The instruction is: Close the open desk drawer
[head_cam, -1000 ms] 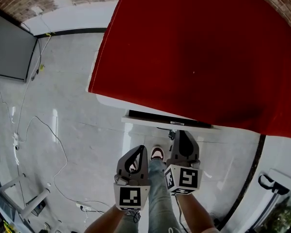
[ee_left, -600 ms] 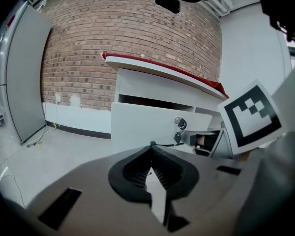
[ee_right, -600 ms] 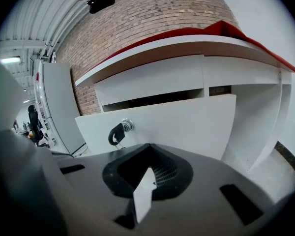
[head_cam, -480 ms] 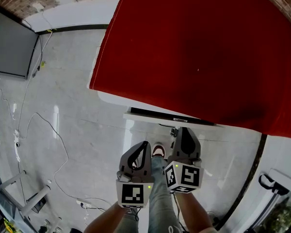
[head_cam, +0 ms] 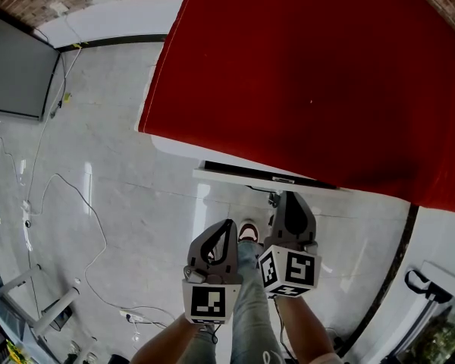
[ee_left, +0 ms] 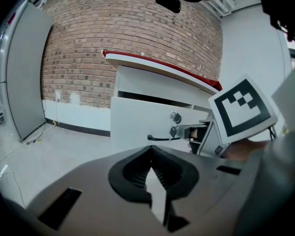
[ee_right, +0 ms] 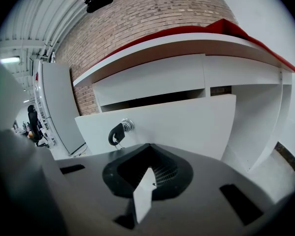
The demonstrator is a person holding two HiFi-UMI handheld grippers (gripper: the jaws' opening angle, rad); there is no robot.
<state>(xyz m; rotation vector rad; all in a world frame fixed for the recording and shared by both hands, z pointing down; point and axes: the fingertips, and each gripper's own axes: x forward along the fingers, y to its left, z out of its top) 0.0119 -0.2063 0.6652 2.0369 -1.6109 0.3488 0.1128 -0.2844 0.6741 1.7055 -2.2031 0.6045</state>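
Note:
The white drawer (head_cam: 235,174) juts a little out from under the red-topped desk (head_cam: 311,74), with a thin dark gap behind its front. My right gripper (head_cam: 282,197) is shut and its tips sit at the drawer front (ee_right: 187,124), just right of the key in the lock (ee_right: 116,131). The left gripper (head_cam: 227,224) is shut, holds nothing, and hangs back from the drawer, to the left. In the left gripper view the drawer front (ee_left: 137,122) shows its black handle (ee_left: 160,138) and lock (ee_left: 175,117).
Loose cables (head_cam: 61,196) trail over the pale floor at the left. A grey panel (head_cam: 15,74) leans by the brick wall. The person's shoe (head_cam: 246,237) and legs are below the grippers. A black stand (head_cam: 417,283) is at the lower right.
The right gripper has moved forward against the drawer front, and the drawer has slid a little further under the desk. The left gripper stays behind.

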